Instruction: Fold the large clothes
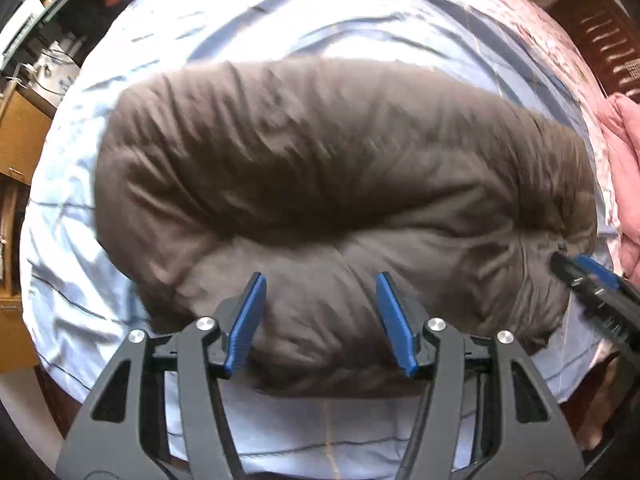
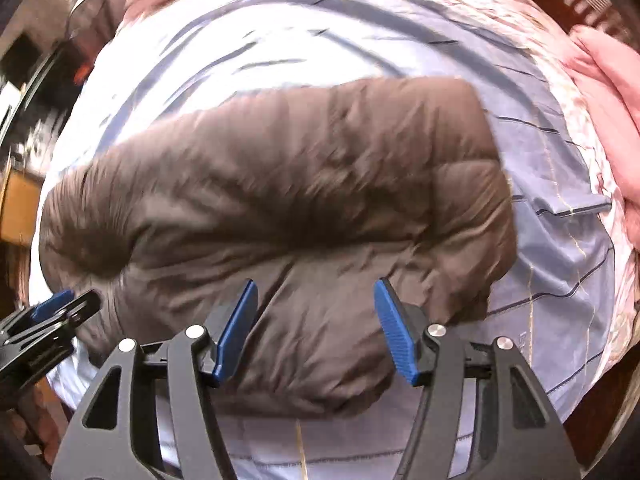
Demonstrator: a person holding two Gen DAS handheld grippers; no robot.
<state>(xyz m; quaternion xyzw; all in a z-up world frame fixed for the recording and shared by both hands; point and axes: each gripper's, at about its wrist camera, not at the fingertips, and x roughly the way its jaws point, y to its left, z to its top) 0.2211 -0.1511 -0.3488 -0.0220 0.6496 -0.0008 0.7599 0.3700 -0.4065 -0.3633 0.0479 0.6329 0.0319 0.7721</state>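
Observation:
A puffy brown padded jacket lies folded in a thick bundle on a light blue striped bed sheet. My left gripper is open and empty, its blue pads over the bundle's near edge. My right gripper is open and empty too, above the near right part of the jacket. The right gripper's tip shows at the jacket's right end in the left wrist view. The left gripper's tip shows at the jacket's left end in the right wrist view.
A pink quilt is bunched at the right side of the bed. Wooden furniture and cluttered shelves stand to the left. A dark patterned headboard is at the far right. The sheet spreads around the jacket.

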